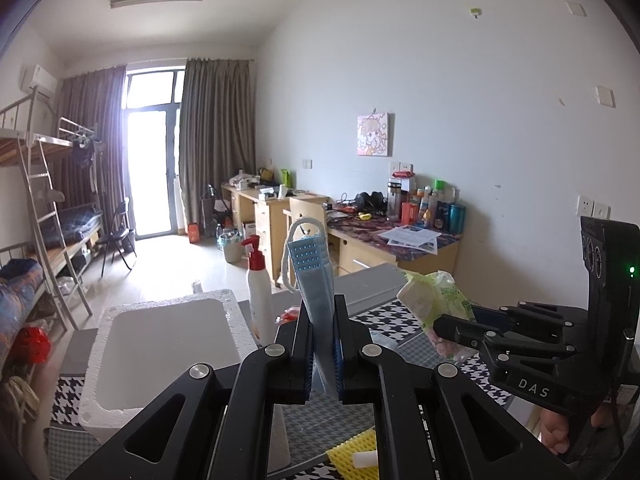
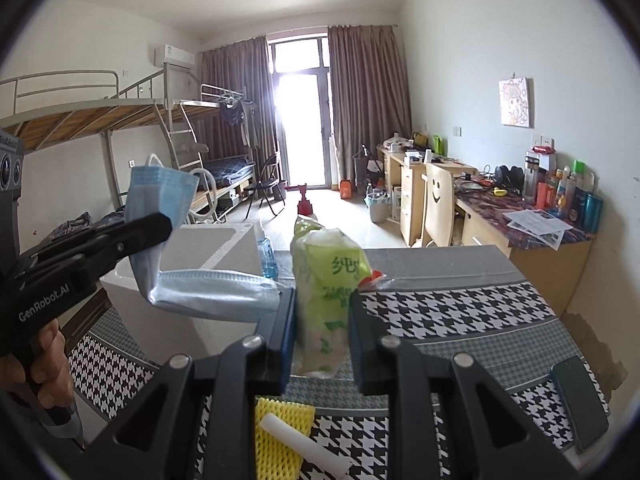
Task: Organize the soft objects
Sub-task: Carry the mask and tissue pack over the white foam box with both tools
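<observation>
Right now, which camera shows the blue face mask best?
The right wrist view: the face mask shows broadside, folded in the left gripper. The left wrist view shows it only edge-on between the fingers.
</observation>
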The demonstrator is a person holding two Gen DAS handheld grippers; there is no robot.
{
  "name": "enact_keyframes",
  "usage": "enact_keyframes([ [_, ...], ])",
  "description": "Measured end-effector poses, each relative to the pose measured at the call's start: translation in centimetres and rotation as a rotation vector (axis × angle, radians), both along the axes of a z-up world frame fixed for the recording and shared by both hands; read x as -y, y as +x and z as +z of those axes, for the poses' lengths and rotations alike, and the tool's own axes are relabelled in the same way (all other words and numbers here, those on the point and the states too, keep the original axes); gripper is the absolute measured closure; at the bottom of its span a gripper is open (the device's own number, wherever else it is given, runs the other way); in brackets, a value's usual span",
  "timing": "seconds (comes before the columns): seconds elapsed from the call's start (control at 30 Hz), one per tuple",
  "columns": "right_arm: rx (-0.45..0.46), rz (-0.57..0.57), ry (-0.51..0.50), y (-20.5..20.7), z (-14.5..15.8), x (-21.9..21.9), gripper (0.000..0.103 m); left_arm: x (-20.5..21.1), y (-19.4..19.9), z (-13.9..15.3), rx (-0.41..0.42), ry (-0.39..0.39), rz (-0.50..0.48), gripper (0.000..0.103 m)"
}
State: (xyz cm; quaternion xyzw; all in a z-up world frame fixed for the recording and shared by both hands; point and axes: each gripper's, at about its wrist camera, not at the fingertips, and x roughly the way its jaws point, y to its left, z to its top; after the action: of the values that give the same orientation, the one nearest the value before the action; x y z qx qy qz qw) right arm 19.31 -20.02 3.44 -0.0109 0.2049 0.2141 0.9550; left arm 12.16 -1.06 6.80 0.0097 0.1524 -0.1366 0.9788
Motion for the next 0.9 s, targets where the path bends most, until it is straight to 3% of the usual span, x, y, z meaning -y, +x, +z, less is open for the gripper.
enact_keyframes([
  [0.9,0.005,0.079,-0.014,1.3,0.9,-2.9,0.075,-2.5,1.4,1.7,0.042,0.002,0.095,0.095],
])
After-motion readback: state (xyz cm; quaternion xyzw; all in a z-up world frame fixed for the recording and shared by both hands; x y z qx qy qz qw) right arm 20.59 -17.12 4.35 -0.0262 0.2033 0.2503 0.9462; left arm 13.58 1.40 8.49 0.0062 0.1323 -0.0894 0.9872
